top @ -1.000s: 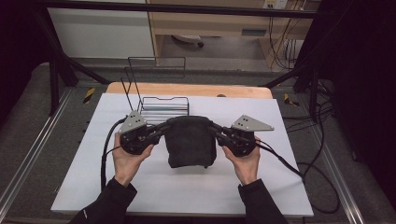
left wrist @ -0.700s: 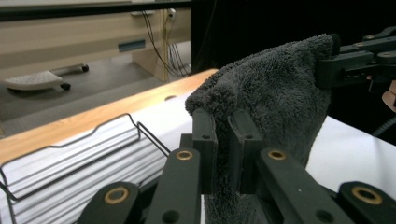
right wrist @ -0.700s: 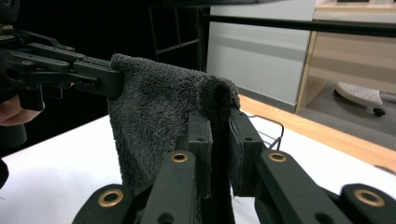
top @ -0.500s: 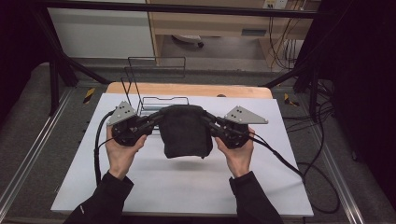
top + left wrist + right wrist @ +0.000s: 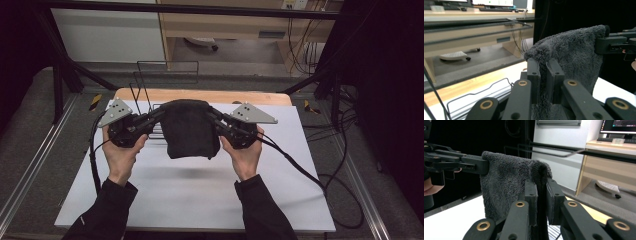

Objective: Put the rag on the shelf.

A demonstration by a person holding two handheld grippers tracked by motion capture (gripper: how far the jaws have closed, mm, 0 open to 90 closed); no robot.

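Dark grey fleecy towel (image 5: 189,129) hangs in the air betw. the two grippers, clear of the white table (image 5: 200,200), over its far half. Left gripper (image 5: 159,114) is clamped on the towel's left top corner, right gripper (image 5: 210,113) on the right top corner (top edge sags a bit betw. them). Wire rack (image 5: 150,95) sits behind, near the far edge.

Premises read as a recording lab within an office: black metal frame (image 5: 60,75) enclosing a white-topped table (image 5: 200,200), loose cables (image 5: 340,165) across grey carpet, wooden desk (image 5: 474,37) carrying monitors (image 5: 491,2) and keyboards (image 5: 496,10) behind
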